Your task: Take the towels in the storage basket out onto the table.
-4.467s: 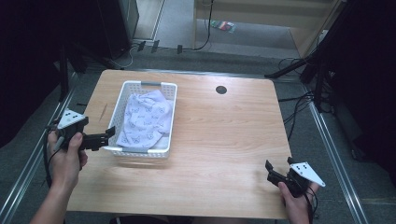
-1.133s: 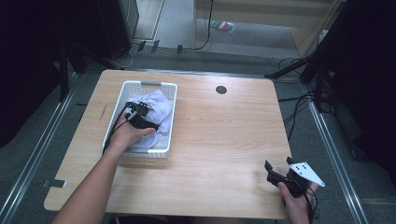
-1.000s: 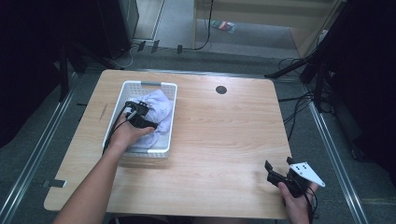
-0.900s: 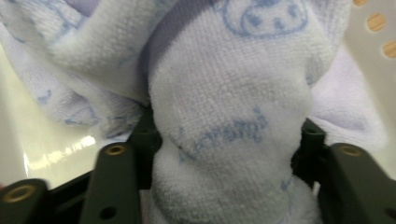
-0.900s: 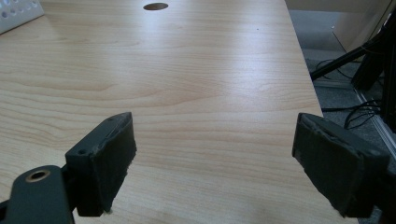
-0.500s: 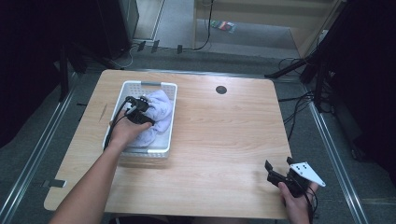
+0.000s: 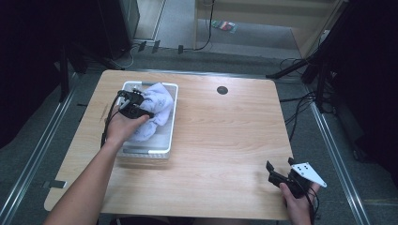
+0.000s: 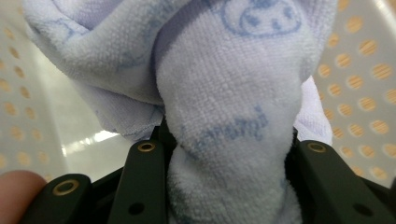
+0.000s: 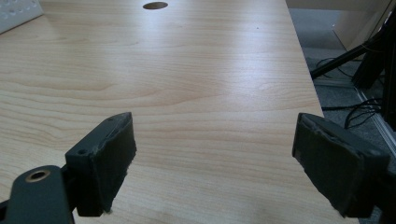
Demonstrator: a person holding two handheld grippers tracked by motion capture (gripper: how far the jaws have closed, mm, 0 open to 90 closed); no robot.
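Worktop [image 7: 225,140]: pale wood, round hole [image 7: 222,90] near its far edge.
Basket [image 7: 162,150]: white, perforated, on the left part of the worktop.
Towel [image 7: 157,105]: pale lilac with a blue print, bunched in the basket's far end, a fold pulled up.
Left gripper [image 7: 141,111]: over the basket, jaws just closed and clenched on the towel fold.
Right gripper [image 7: 277,176]: near corner of the worktop, jaws spread wide, nothing between them.

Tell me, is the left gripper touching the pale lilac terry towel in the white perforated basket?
Touching. In the left gripper view, the left gripper has both black jaws pressed into a bunched fold of the pale lilac terry towel.
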